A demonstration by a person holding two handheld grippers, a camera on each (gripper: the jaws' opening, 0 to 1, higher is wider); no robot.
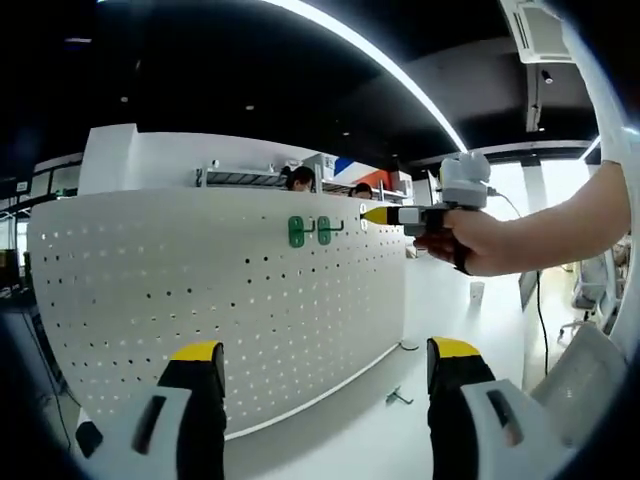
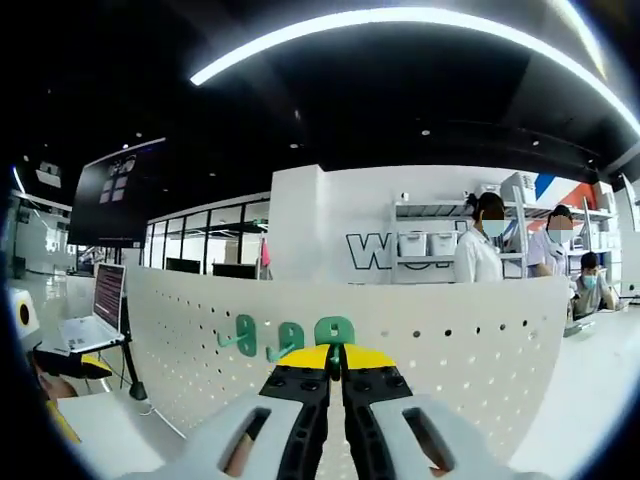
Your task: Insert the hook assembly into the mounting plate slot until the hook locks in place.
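Now right gripper [image 2: 335, 362] pinched on green hook [image 2: 334, 335] at pegboard [image 1: 200, 290], apparently not yet locked; 2 hooks mounted; left gripper [image 1: 325, 365] wide open, empty.

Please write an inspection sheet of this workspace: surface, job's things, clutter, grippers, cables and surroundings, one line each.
Surface: white perforated pegboard panel, standing upright on a white table.
Job's things: two green hook plates mounted near the pegboard's top edge in the left gripper view; three show in the right gripper view.
Clutter: small metal hook lying on the table.
Grippers: left gripper open, holding nothing; right gripper shut on a thin green piece, at the pegboard.
Cables: black cable hanging behind the person's hand.
Surroundings: open laptop, shelves, people behind the pegboard.
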